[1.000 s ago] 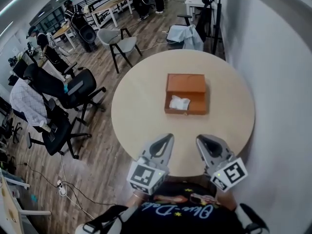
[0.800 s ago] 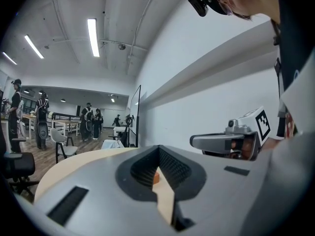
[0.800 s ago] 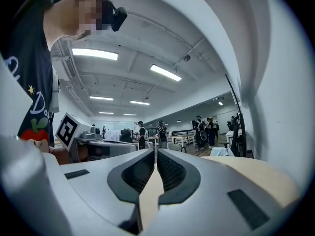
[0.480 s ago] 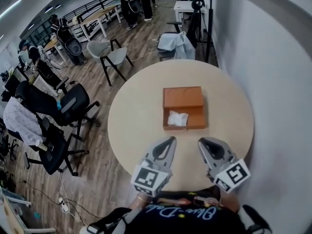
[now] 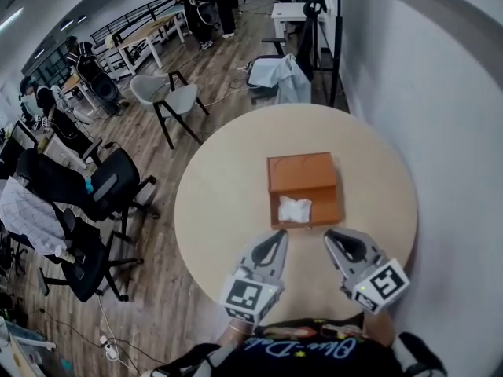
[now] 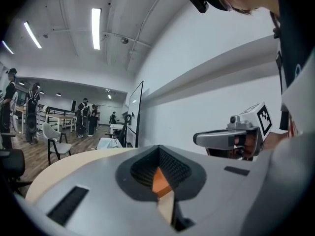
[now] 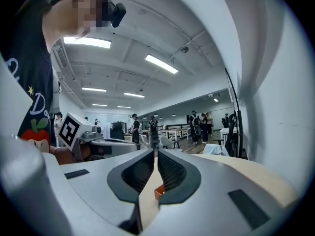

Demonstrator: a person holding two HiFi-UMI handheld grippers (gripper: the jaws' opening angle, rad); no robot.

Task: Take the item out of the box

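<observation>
An orange box (image 5: 302,175) lies on the round beige table (image 5: 220,203); a lid covers its far half. A crumpled white item (image 5: 295,208) rests in the uncovered near half. My left gripper (image 5: 275,238) is held just short of the box's near left corner, jaws shut and holding nothing. My right gripper (image 5: 334,238) sits by the near right corner, also shut and empty. In the left gripper view a sliver of the box (image 6: 160,181) shows between the pads, with the right gripper (image 6: 197,139) beside it. The right gripper view catches the box (image 7: 158,193) low between its pads.
A white wall (image 5: 440,132) runs close along the table's right side. Black office chairs (image 5: 94,203) stand on the floor to the left, a grey chair (image 5: 161,93) farther back, and a cloth-draped chair (image 5: 279,77) at the table's far edge. People stand around desks far off.
Both grippers have come forward over the table and now sit right at the box's near edge. Their jaws look the same. The box and white item lie as before.
</observation>
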